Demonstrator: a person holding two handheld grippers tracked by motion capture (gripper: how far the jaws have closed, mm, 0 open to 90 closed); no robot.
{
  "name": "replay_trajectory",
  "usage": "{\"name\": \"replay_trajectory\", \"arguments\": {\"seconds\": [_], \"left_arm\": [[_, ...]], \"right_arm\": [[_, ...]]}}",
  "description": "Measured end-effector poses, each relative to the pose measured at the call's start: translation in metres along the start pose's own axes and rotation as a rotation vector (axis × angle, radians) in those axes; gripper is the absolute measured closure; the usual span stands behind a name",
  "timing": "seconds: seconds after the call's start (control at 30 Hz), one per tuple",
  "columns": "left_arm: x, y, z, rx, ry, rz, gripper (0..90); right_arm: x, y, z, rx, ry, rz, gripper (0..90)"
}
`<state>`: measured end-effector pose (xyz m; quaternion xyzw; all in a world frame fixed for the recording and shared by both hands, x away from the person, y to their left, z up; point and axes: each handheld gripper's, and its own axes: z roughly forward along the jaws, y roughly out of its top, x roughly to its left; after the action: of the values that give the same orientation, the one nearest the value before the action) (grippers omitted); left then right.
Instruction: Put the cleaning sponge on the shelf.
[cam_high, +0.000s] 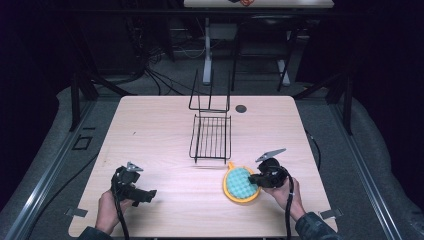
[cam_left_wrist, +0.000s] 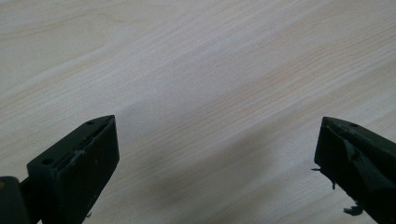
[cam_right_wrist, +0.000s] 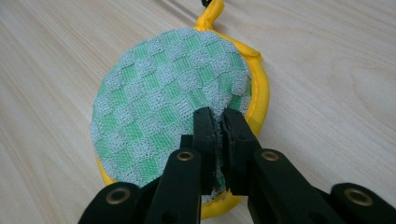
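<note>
1. A black wire dish rack (cam_high: 210, 136) stands at the middle of a pale wooden table (cam_high: 150, 130). Its flat grid faces the person and its tall upright frame rises at the far end.

2. Just beyond the rack's near right corner lies a round scrubbing pad (cam_high: 240, 183). It has a green-and-white checked mesh face and a yellow rim.

3. In the right gripper view, the scrubbing pad (cam_right_wrist: 163, 112) lies flat on the wood. Its yellow hanging loop (cam_right_wrist: 211, 11) points away from the camera, toward the rack.

4. The right gripper (cam_high: 257, 178) reaches in from the pad's right side, held in the person's right hand (cam_high: 285, 192). A grey three-cornered plate sits on top of it.

5. Seen from its own camera, the right gripper (cam_right_wrist: 219, 123) has its two black jaws pressed together, pinching a fold of the pad's mesh near the yellow edge.

6. The left gripper (cam_high: 149, 194) sits low over the table well to the left of the rack's near end. The person's left hand (cam_high: 108, 210) holds it, and a black cable trails toward the table edge.

7. In the left gripper view, the left gripper (cam_left_wrist: 215, 158) has its jaws spread wide apart, with bare wood grain (cam_left_wrist: 201, 70) between them and nothing held.

8. A small dark round disc (cam_high: 241, 108) is set in the tabletop just right of the rack's far end.
</note>
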<state>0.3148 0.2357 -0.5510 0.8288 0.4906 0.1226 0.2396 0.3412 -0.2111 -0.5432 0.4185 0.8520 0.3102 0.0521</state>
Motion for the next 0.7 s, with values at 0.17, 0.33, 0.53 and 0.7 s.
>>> {"name": "replay_trajectory", "arguments": {"seconds": [0.17,0.33,0.53,0.7], "left_arm": [[-0.001,0.000,0.001,-0.006,0.004,0.002,0.0],[0.000,0.000,0.000,-0.003,-0.002,0.000,0.0],[-0.001,0.000,0.000,-0.001,-0.004,0.001,0.0],[-0.001,-0.001,0.000,-0.002,0.000,-0.001,0.0]], "right_arm": [[0.001,0.001,-0.004,-0.014,0.005,-0.012,85.7],[0.005,0.003,-0.012,-0.037,0.005,-0.018,86.2],[0.006,0.004,-0.016,-0.056,0.011,-0.022,86.5],[0.007,0.005,-0.020,-0.062,0.013,-0.019,86.6]]}}
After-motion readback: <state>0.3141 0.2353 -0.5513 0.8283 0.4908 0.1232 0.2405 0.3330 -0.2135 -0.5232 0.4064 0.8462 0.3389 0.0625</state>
